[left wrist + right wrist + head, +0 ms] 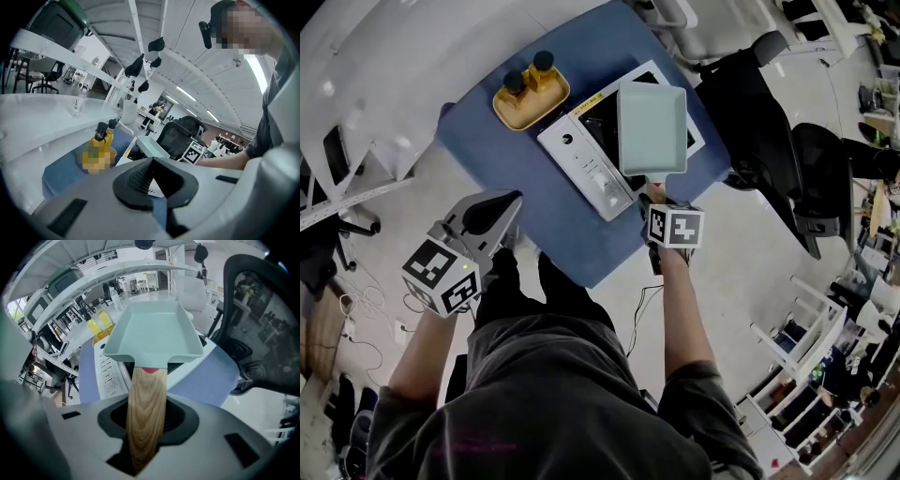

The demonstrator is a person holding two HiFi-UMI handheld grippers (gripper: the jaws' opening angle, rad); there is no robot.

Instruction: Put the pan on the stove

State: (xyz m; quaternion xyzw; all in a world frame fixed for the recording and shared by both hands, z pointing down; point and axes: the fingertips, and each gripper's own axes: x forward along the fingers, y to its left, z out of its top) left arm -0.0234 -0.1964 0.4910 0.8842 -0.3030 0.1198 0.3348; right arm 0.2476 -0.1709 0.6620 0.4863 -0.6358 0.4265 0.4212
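Pan (652,127), clamped by right gripper (146,425), over stove (586,161) on blue office table (539,220); left gripper (151,182) closed.

Head view steeply downward from above; gripper views low, close; pan (652,129) common to all.

- Head view: bright, even light from overhead. Shadows on the blue-covered rectangular table (516,178) are faint and soft, and straight lines bow hard toward the rim.
- Left gripper view: long white ceiling light strips (260,75) glare from 1 to 3 o'clock. The corners go black and the near foreground at 6 o'clock is soft.
- Right gripper view: the pale teal rectangular pan (154,329) is sharp and evenly lit — its light wooden handle (145,418) blurs toward 6 o'clock. The edges curve and the corners are dark.
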